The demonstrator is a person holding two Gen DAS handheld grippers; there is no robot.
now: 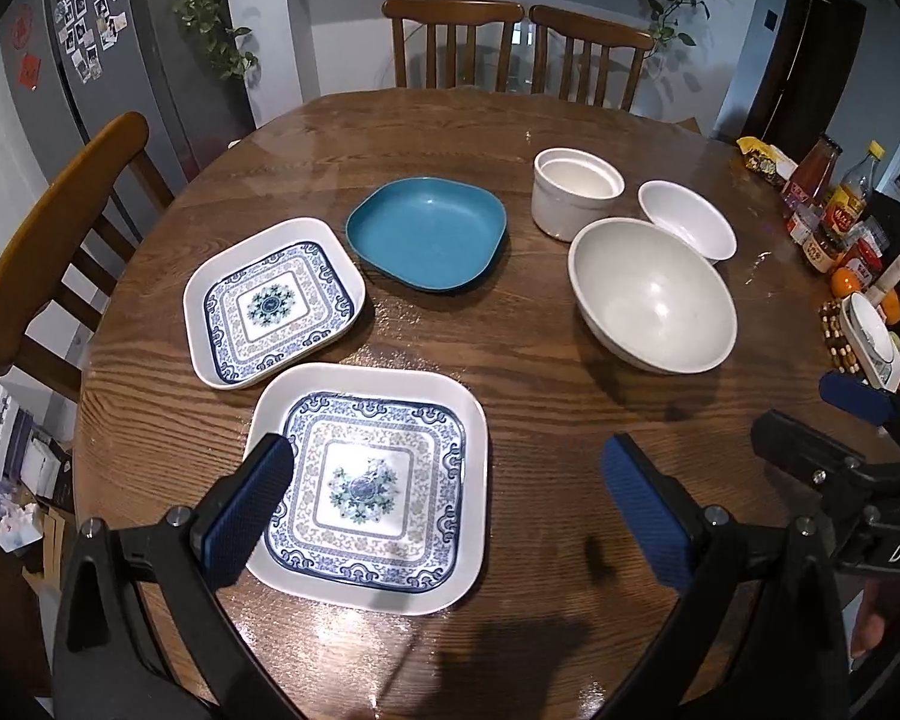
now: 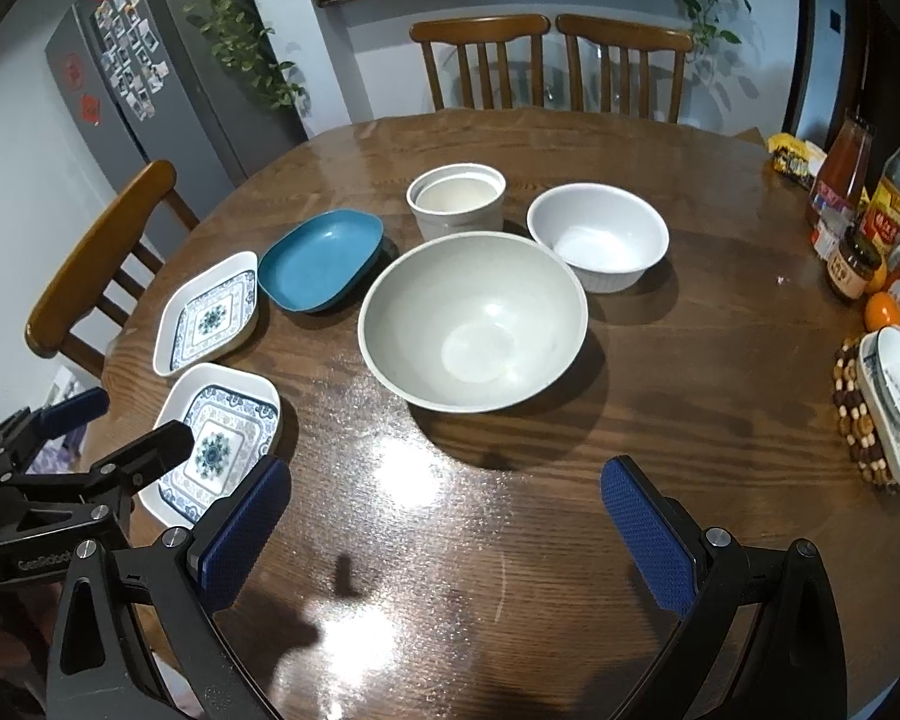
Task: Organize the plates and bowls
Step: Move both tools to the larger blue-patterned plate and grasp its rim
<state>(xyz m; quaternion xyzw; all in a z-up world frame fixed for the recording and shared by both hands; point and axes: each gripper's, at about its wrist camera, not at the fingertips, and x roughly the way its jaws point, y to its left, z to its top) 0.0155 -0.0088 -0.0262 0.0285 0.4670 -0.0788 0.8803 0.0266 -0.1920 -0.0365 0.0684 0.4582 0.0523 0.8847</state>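
Note:
On the round wooden table point(image 1: 510, 360) lie two blue-patterned square plates, the near one point(image 1: 369, 489) point(image 2: 216, 450) and the far one point(image 1: 273, 303) point(image 2: 207, 312), and a teal square plate point(image 1: 429, 234) point(image 2: 321, 261). To their right stand a large grey bowl point(image 1: 654, 294) point(image 2: 474, 321), a small white bowl point(image 1: 687, 219) point(image 2: 597, 237) and a white straight-sided bowl point(image 1: 576, 189) point(image 2: 456, 201). My left gripper point(image 1: 450, 510) is open and empty above the near patterned plate. My right gripper point(image 2: 444, 534) is open and empty above bare table, in front of the grey bowl.
Sauce bottles and jars point(image 2: 864, 210), oranges point(image 2: 882, 309) and a small dish on a beaded trivet point(image 2: 897, 396) crowd the table's right edge. Wooden chairs stand at the left point(image 1: 60, 228) and far side point(image 1: 510, 48). A grey fridge point(image 2: 144, 78) stands at the back left.

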